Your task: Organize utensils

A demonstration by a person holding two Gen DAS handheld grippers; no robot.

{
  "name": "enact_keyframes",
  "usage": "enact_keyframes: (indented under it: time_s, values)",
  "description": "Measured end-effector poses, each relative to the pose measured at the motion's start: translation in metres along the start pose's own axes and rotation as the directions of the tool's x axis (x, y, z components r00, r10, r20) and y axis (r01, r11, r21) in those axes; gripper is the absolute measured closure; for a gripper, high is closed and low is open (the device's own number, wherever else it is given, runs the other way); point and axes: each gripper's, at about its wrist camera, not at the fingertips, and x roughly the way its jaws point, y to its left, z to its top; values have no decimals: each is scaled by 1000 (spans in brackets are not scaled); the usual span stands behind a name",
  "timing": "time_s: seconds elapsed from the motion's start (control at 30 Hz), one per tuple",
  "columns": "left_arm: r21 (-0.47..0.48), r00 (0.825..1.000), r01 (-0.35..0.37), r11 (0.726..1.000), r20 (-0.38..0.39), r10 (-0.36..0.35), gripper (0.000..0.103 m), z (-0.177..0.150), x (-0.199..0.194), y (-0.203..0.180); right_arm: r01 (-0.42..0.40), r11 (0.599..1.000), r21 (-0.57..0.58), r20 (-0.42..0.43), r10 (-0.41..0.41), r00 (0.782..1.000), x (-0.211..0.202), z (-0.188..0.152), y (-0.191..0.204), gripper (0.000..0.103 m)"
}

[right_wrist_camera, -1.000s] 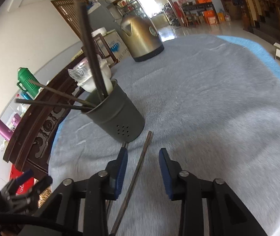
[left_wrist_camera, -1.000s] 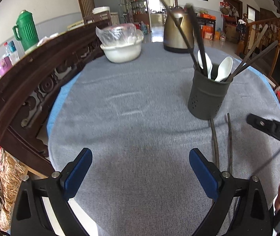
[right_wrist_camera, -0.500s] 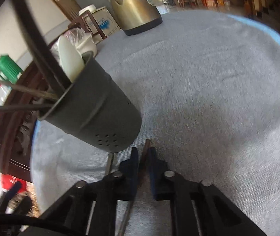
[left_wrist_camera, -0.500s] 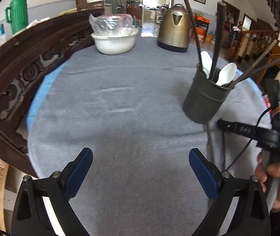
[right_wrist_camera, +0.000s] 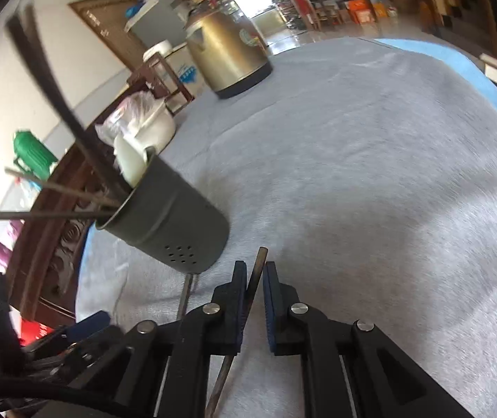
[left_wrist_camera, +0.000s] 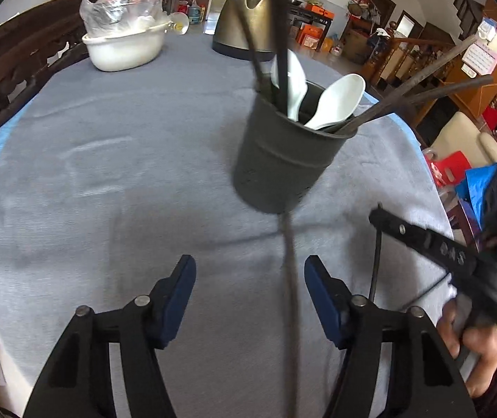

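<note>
A dark grey utensil holder [left_wrist_camera: 283,160] stands on the grey tablecloth [left_wrist_camera: 116,181] with white spoons [left_wrist_camera: 335,101] and several dark chopsticks in it. It also shows in the right wrist view [right_wrist_camera: 171,226]. My left gripper [left_wrist_camera: 248,278] is open, with a loose dark chopstick [left_wrist_camera: 292,296] lying between its fingers. My right gripper [right_wrist_camera: 254,278] is shut on a second dark chopstick [right_wrist_camera: 256,275], lifted off the cloth near the holder's base. The right gripper also shows in the left wrist view [left_wrist_camera: 381,210].
A brass-coloured kettle [left_wrist_camera: 248,17] and a white bowl covered in plastic [left_wrist_camera: 123,38] stand at the far side of the table. A carved wooden chair back [left_wrist_camera: 1,69] runs along the left edge. A green thermos [right_wrist_camera: 32,153] stands beyond it.
My right gripper has closed on the chopstick and raised it off the cloth. My left gripper has narrowed and moved toward the holder, over the other chopstick.
</note>
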Motion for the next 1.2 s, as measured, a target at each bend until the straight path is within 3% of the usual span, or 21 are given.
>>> enact_keyframes:
  time_s: [0.13, 0.3, 0.37, 0.57, 0.83, 1.0, 1.03, 1.2]
  values:
    - [24, 997, -54, 998, 56, 52, 37, 2, 13, -22, -26, 999, 47, 2, 26, 1000, -7, -2, -18, 93]
    - [75, 994, -96, 993, 63, 92, 38, 10, 30, -37, -58, 997, 60, 19, 57, 998, -10, -7, -27, 93]
    - [72, 994, -95, 993, 54, 91, 49, 14, 38, -37, -68, 996, 59, 21, 67, 998, -11, -8, -29, 93]
    - [57, 996, -86, 995, 12, 86, 61, 19, 57, -34, -88, 995, 56, 14, 87, 996, -6, -9, -28, 93]
    - [32, 997, -73, 997, 11, 73, 66, 27, 66, -28, -92, 995, 36, 4, 92, 996, -2, -9, -24, 93]
    - [23, 996, -74, 997, 43, 73, 83, 24, 66, -24, -90, 996, 25, -4, 90, 996, 2, -10, -19, 93]
    - [23, 997, -61, 998, 44, 60, 94, 22, 66, -25, -89, 996, 24, -5, 90, 996, 2, -10, -19, 93]
    - [45, 996, -55, 997, 66, 52, 97, 18, 62, -23, -80, 997, 2, 2, 80, 997, -2, -9, -13, 93]
